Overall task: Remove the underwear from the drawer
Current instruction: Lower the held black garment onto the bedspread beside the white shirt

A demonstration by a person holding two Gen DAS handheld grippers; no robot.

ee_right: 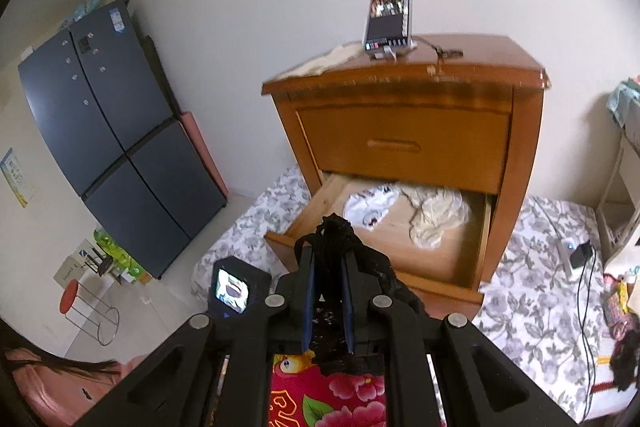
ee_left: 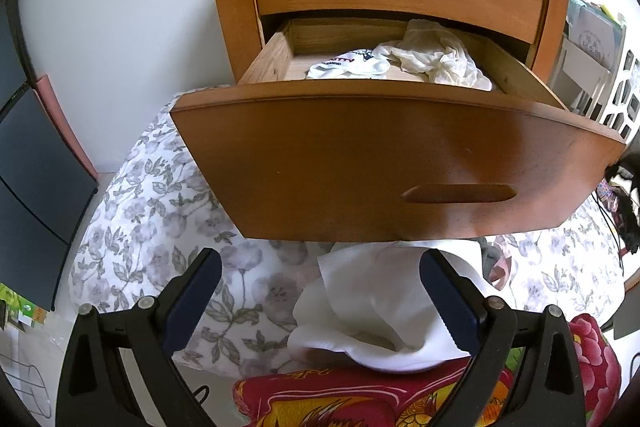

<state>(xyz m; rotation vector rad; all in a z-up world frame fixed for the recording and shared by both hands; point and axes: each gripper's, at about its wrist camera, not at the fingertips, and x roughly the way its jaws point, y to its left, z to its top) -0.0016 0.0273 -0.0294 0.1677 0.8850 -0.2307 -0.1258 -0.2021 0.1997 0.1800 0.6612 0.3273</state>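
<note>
The wooden nightstand's lower drawer point(ee_left: 392, 163) point(ee_right: 444, 267) stands pulled out. Inside lie a white printed garment point(ee_left: 348, 65) point(ee_right: 370, 211) and a crumpled cream garment point(ee_left: 436, 59) point(ee_right: 434, 217). My right gripper point(ee_right: 329, 255) is shut on black lace underwear point(ee_right: 340, 239), held in the air in front of the drawer. My left gripper point(ee_left: 320, 291) is open below the drawer front, its fingers either side of a white garment point(ee_left: 380, 311) that lies on the bed.
A phone point(ee_right: 388, 17) on a stand and a cream cloth point(ee_right: 324, 61) sit on the nightstand top. A floral bedsheet point(ee_left: 160, 211) and a red flowered blanket point(ee_left: 360, 399) lie below. A dark fridge point(ee_right: 112, 131) and a red stool point(ee_right: 80, 303) stand at left. A charger with cable point(ee_right: 580, 255) rests on the bed at right.
</note>
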